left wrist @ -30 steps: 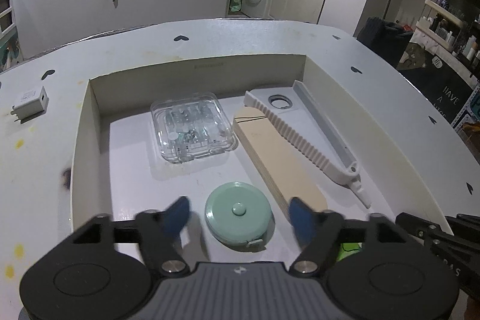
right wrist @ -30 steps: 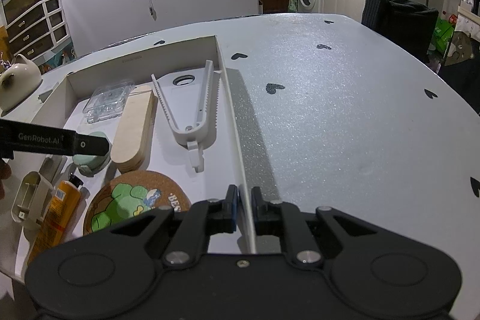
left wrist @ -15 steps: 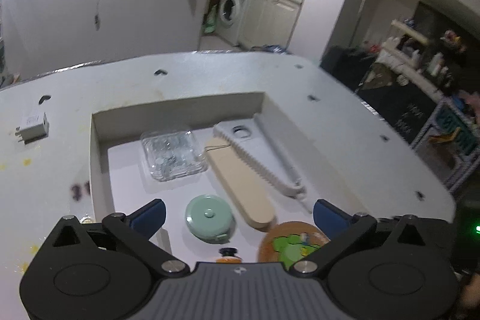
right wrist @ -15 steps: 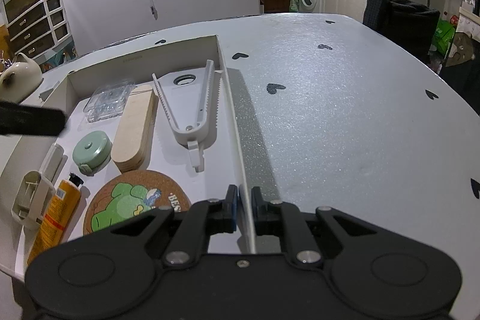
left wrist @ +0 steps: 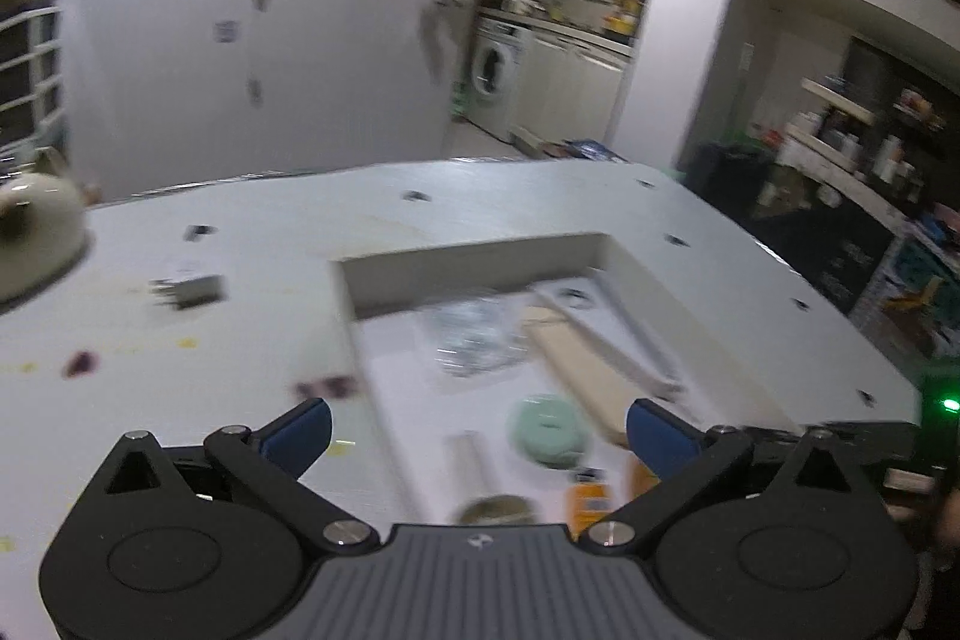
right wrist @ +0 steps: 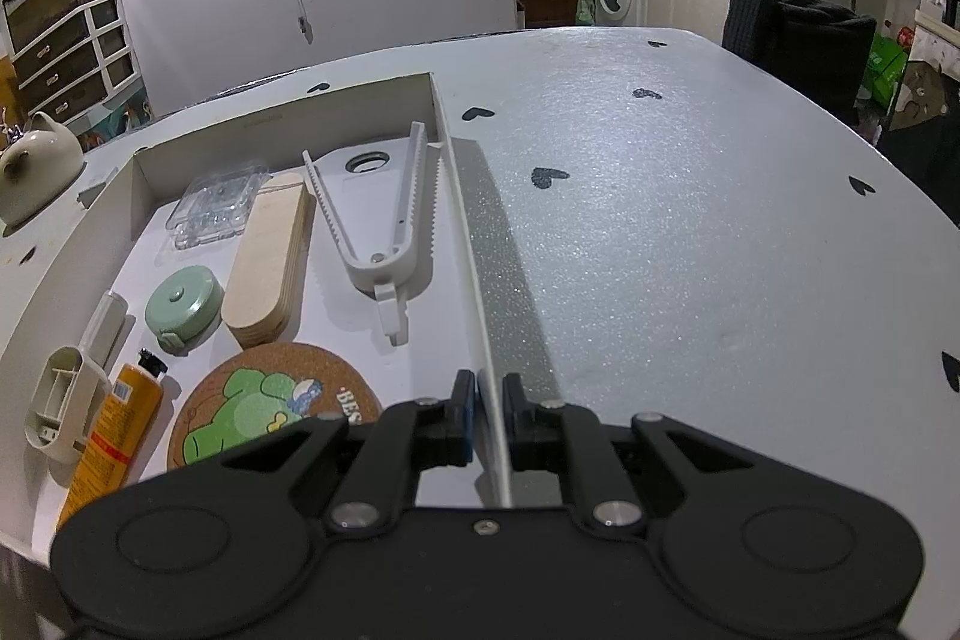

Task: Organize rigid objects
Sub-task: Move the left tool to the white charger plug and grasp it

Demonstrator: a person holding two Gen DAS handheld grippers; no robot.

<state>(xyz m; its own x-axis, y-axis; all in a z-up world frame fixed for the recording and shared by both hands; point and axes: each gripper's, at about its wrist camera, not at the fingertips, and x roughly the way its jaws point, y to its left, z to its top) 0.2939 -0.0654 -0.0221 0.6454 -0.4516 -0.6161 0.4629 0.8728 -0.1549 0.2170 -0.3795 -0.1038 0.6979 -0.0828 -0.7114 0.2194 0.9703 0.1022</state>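
The right hand-held gripper [right wrist: 489, 403] is clamped on the right-hand wall of the shallow white box [right wrist: 459, 196], one pad inside and one outside the thin card edge. The left hand-held gripper [left wrist: 478, 430] hangs above the near end of the box with its blue pads spread wide and nothing between them; its view is smeared with motion blur.

Inside the box, everything lies flat on the floor. A clear plastic case [right wrist: 216, 208] sits at the far left corner, a pale wooden board [right wrist: 270, 259] runs lengthwise beside it, and a white toothed clamp [right wrist: 384, 220] lies along the right wall. Just left of the board's near end is a round mint-green tape measure [right wrist: 183, 304]. Nearer still are a cork coaster [right wrist: 270, 412] with a green cartoon figure, an orange tube [right wrist: 117, 436] with a black cap, and a white plastic holder [right wrist: 66, 400] at the left edge.

Outside the box, on the grey desk [right wrist: 690, 250] with its small black hearts, a cream teapot [right wrist: 36, 160] stands at the far left, and a small white plug [left wrist: 189, 289] lies on the desk left of the box.
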